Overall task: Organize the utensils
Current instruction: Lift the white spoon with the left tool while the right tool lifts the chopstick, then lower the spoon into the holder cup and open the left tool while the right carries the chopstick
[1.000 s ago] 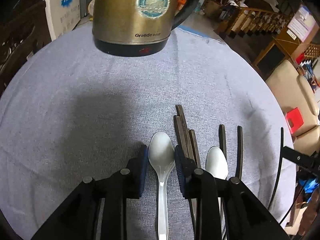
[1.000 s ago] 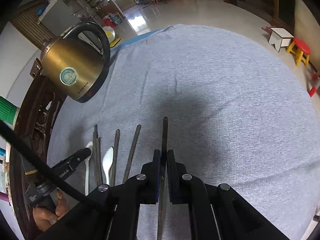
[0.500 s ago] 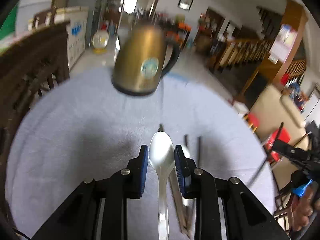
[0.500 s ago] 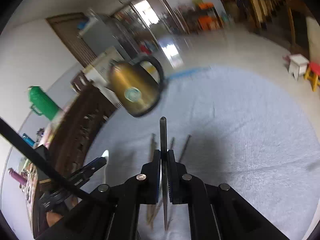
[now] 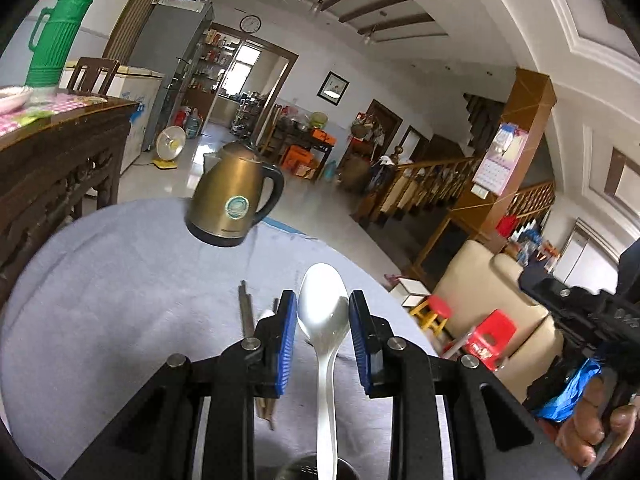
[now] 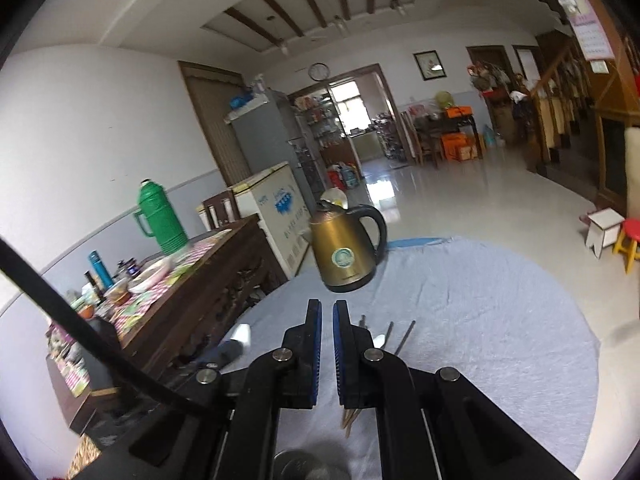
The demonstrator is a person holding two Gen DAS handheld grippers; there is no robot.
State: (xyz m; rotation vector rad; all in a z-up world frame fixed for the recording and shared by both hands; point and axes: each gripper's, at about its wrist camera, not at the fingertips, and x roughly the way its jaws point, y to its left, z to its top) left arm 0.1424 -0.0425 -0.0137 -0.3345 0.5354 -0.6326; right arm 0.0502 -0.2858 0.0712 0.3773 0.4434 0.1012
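Note:
My left gripper holds a white spoon upright between its blue pads, raised off the grey table; the handle end points down at a metal cup at the bottom edge. Dark chopsticks and another white spoon lie on the cloth behind the left finger. My right gripper is raised with its pads slightly apart and nothing between them. Chopsticks and a spoon lie on the cloth beyond it. The metal cup shows below it.
A brass electric kettle stands at the table's far side, also in the right wrist view. A dark wooden sideboard with a green thermos stands to the left. Red stools and a sofa are to the right.
Both grippers have lifted and tilted up from the table. The left still holds the spoon. The chopstick held by the right gripper earlier is gone from between its pads.

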